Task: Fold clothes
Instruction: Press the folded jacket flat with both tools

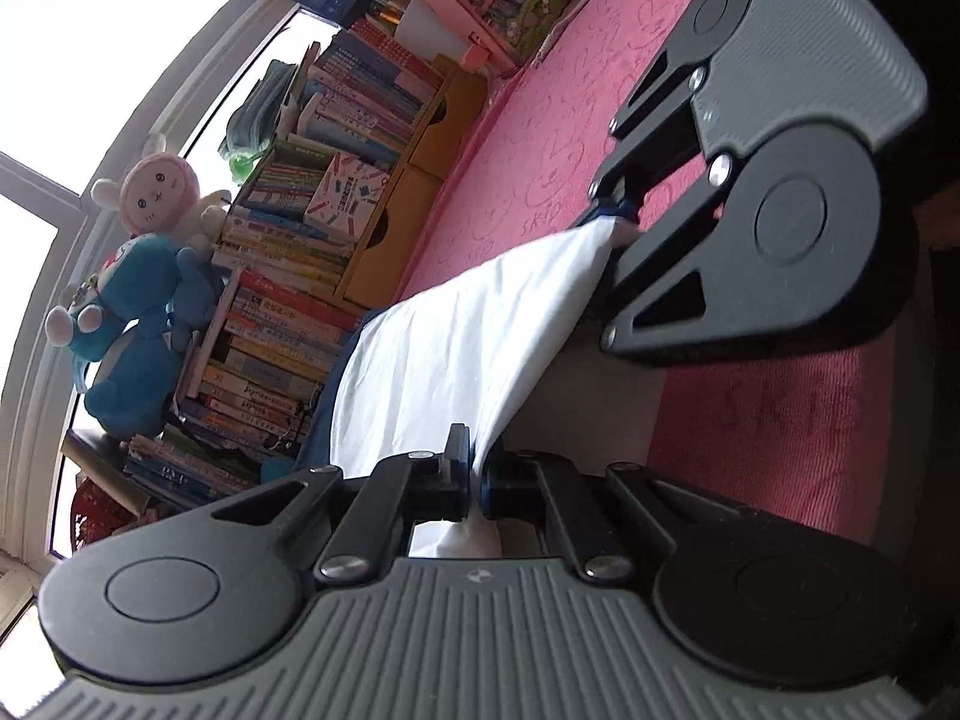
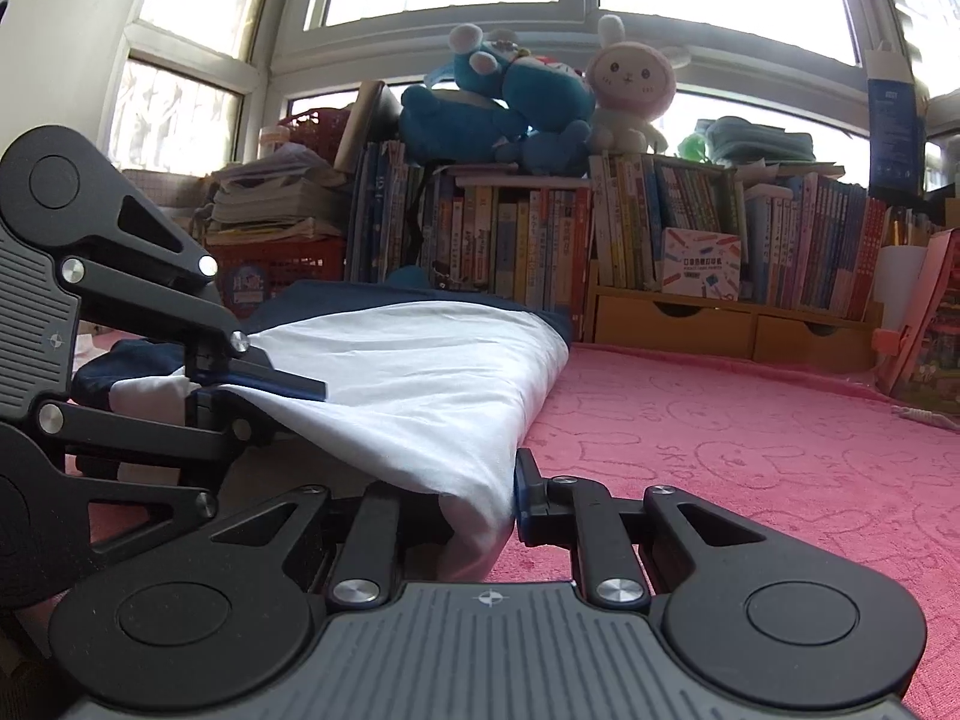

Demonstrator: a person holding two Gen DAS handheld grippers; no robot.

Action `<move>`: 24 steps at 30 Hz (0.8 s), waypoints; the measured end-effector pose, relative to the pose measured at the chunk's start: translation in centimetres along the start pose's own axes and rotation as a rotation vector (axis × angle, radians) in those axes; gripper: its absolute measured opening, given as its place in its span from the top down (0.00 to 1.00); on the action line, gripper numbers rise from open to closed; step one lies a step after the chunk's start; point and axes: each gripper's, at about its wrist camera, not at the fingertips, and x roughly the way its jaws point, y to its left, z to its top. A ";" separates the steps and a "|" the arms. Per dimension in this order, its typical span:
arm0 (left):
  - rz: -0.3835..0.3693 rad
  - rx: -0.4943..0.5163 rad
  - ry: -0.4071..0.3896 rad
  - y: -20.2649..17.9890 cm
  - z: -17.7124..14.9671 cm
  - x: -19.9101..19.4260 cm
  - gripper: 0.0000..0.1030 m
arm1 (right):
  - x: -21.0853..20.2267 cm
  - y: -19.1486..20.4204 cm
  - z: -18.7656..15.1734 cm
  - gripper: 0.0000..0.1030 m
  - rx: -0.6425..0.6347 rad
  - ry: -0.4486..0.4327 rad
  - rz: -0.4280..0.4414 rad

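Garment: white shirt point(image 2: 408, 396) with navy trim, near edge lifted off the pink mat point(image 2: 750, 450), far part resting toward the bookshelf point(image 2: 660, 228).
Left gripper point(image 1: 477, 480): clamped on the near hem.
Right gripper point(image 2: 510, 504): pinching the hem's other end, seemingly closed.
Axis: held edge runs between both grippers; cloth stretches straight ahead, equally near each.

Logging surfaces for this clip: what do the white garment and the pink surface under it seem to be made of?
White garment: soft matte knit, likely cotton jersey; it drapes and wrinkles between the left tongs and right tongs, with navy trim. Pink surface: plush, towel-like pile, probably fleece or terry, with embossed outlines and letters.
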 end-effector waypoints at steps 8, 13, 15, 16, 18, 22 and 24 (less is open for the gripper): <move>0.051 -0.072 0.163 0.9 -3.6 -0.3 0.95 | 0.1 0.1 -0.4 0.82 0.019 0.024 0.009; 0.052 -0.104 0.237 1.1 -4.3 -0.4 0.93 | 0.0 0.1 -0.8 0.82 0.027 0.027 0.022; 0.052 -0.113 0.270 1.2 -4.3 -0.3 0.92 | 0.0 0.1 -1.0 0.82 0.029 0.024 0.031; 0.057 -0.115 0.294 1.2 -4.5 -0.3 0.92 | 0.0 0.1 -1.1 0.82 0.032 0.022 0.036; 0.069 -0.117 0.343 1.2 -4.8 -0.2 0.91 | 0.0 -0.3 -1.2 0.82 0.052 0.019 0.048; 0.089 -0.141 0.455 1.1 -5.6 -0.1 0.91 | 0.0 -0.7 -1.3 0.82 0.074 -0.003 0.076; 0.091 -0.173 0.530 1.1 -6.3 0.3 0.91 | 0.0 -1.0 -1.4 0.82 0.084 -0.011 0.089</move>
